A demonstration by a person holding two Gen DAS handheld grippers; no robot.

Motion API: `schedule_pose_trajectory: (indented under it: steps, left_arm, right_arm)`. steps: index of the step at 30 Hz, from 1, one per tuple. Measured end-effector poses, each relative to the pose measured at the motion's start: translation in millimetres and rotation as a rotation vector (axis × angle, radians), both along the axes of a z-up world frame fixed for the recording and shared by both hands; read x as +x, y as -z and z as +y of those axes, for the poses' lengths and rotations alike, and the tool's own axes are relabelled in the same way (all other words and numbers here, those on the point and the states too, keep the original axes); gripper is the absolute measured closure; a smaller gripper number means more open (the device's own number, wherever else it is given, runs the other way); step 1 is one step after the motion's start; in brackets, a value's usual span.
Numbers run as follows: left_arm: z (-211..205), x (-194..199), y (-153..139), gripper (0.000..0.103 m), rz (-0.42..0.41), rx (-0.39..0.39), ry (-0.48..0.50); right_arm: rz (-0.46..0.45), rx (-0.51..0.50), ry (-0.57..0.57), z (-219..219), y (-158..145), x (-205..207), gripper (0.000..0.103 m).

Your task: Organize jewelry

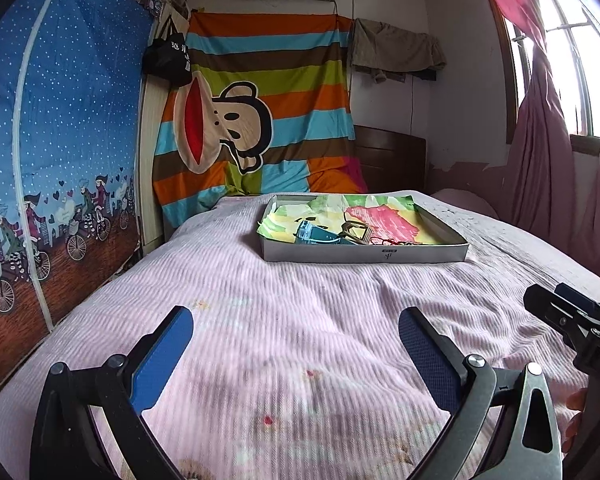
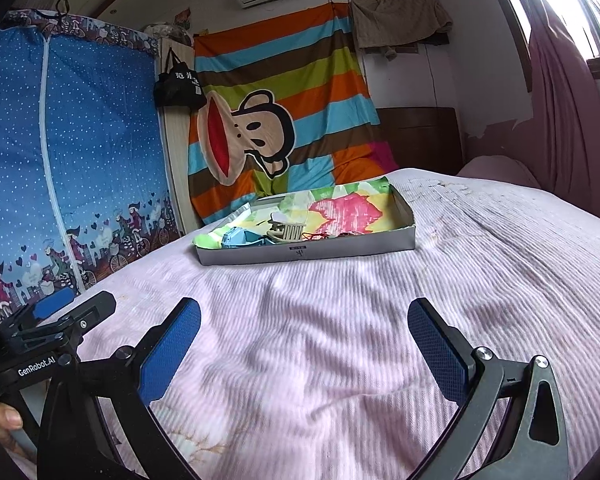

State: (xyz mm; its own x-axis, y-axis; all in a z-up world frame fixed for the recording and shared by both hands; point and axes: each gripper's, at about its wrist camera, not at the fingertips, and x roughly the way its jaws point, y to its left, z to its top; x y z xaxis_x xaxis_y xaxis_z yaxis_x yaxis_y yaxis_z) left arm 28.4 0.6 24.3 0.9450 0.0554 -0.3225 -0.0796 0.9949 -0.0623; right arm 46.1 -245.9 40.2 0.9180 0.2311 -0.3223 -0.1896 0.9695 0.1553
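A shallow grey cardboard tray lined with a bright patterned cloth lies on the pink bedspread ahead of both grippers. Inside it near the front wall lie a teal hair claw, a beige hair claw and a thin dark red string piece. My left gripper hovers open over the blanket, well short of the tray, with nothing between its fingers. My right gripper is likewise open and empty, beside the left one.
A blue zip wardrobe runs along the bed's left side. A striped cartoon sheet hangs at the far wall. Pink curtains and a window are on the right. The pink bedspread spreads around the tray.
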Motion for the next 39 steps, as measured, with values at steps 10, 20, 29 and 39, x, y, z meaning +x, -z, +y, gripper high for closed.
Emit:
schedule_pose_trajectory:
  steps: [10, 20, 29, 39]
  left_arm:
    - [4, -5, 8, 0.0, -0.008, -0.005, -0.014]
    - [8, -3, 24, 0.0, 0.019, -0.021, -0.034]
    - [-3, -6, 28, 0.0, 0.007, 0.042, -0.022]
    - [-4, -8, 26, 0.0, -0.005, 0.044, -0.022]
  right_arm:
    - [-0.018, -0.017, 0.026, 2, 5, -7, 0.001]
    - [-0.018, -0.036, 0.032, 9, 14, -8, 0.001]
    - [-0.024, -0.043, 0.042, 11, 21, -10, 0.001]
    - [-0.027, -0.05, 0.041, 12, 20, -12, 0.001]
